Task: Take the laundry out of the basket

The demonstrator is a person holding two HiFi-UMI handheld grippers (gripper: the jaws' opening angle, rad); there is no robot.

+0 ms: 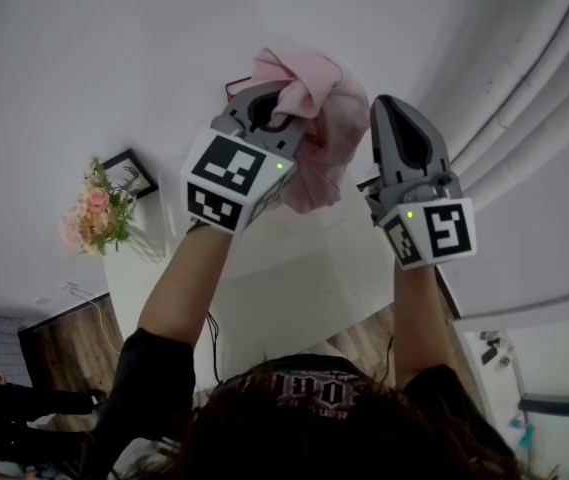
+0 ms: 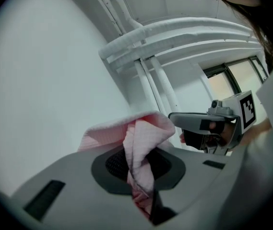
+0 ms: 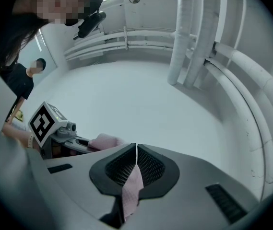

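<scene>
- White surfaces fill the background in all three views, with thick white pipes running in a bundle along the upper right of the head view.
- Far off at the left of the head view, a bunch of pink flowers sits just beside a dark picture frame.
- Dark hair of the person crosses the bottom of the head view. Both bare forearms reach up from it to the grippers.
- A pink laundry piece hangs bunched between the two grippers, held up high against the white background.
- On the left gripper, the jaws are clamped on a thick fold of the pink fabric. In its own view the cloth wells up out of the narrow gap between the dark pads and spills over the top of the left gripper.
- On the right gripper, the jaws are nearly together and pinch a thin strip of the same pink cloth. The strip runs down through the slit between the ribbed pads of the right gripper.
- The grippers are near each other, side by side. The right gripper shows in the left gripper view beyond the cloth, and the left gripper shows in the right gripper view with pink fabric at its tip.
- The pipes also pass overhead in the left gripper view and stand at the upper right in the right gripper view.
</scene>
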